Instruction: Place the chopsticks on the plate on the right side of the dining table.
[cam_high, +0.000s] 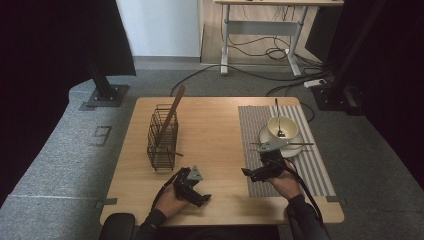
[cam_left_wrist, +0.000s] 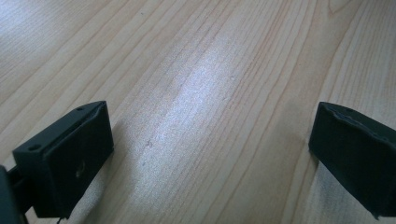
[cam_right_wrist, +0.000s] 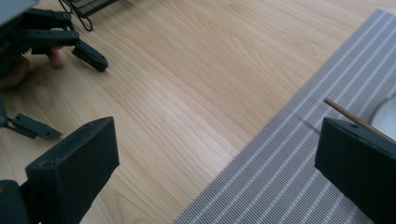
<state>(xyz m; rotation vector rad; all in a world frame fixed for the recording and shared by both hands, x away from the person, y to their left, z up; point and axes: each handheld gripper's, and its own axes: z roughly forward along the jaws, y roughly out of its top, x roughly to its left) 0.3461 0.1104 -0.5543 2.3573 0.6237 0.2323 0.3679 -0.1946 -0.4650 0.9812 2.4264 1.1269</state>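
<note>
My left gripper rests low near the table's front edge, held by a hand. In the left gripper view its jaws stand open over bare wood, with nothing between them. My right gripper lies at the left edge of the grey striped placemat and points left. It is open and empty, and its view takes in the left gripper farther off. A cream bowl with a spoon sits on a white plate. A brown chopstick lies across the plate.
A dark wire basket stands on the left half of the wooden table with a brown wooden stick leaning in it. Grey carpet surrounds the table. A desk and cables are behind it.
</note>
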